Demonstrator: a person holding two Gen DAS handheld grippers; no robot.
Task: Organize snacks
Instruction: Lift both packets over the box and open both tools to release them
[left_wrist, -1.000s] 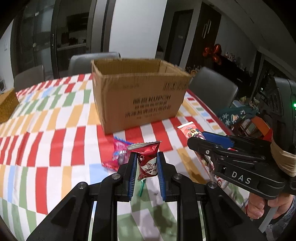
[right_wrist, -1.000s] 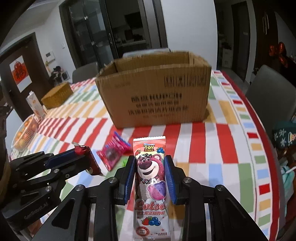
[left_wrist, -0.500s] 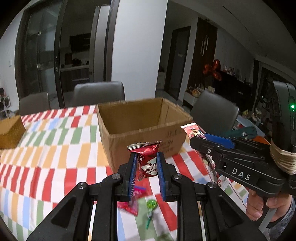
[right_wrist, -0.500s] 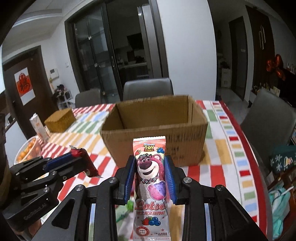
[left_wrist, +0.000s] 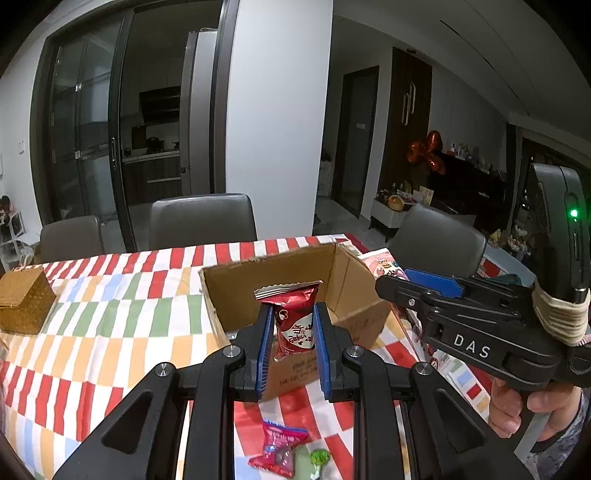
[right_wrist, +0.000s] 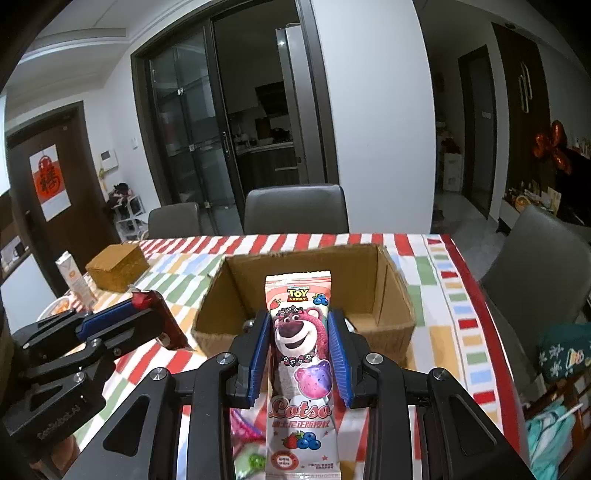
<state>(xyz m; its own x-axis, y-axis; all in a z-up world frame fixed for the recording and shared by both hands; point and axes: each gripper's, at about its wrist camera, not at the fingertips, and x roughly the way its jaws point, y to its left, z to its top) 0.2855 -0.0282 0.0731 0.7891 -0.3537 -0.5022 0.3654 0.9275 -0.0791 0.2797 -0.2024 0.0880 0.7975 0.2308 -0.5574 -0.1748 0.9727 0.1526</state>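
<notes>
My left gripper (left_wrist: 293, 328) is shut on a small red snack packet (left_wrist: 294, 317) and holds it above the near wall of the open cardboard box (left_wrist: 354, 273). My right gripper (right_wrist: 300, 332) is shut on a long pink Lotso snack packet (right_wrist: 300, 347), held over the near edge of the same box (right_wrist: 395, 295). Each gripper shows in the other's view: the right one (left_wrist: 424, 286) to the right, the left one (right_wrist: 147, 310) to the left. A pink candy packet (left_wrist: 279, 448) and a green lollipop (left_wrist: 317, 458) lie on the striped tablecloth (left_wrist: 110, 321) below.
A brown woven box (left_wrist: 24, 299) sits at the table's left, with a carton (right_wrist: 75, 278) and a fruit bowl (right_wrist: 55, 308) near it. Grey chairs (left_wrist: 203, 221) stand around the table. The table's right edge (right_wrist: 476, 295) is close to a chair.
Both grippers have risen with their packets, from table level in front of the box to above its near rim; the inside of the box now shows.
</notes>
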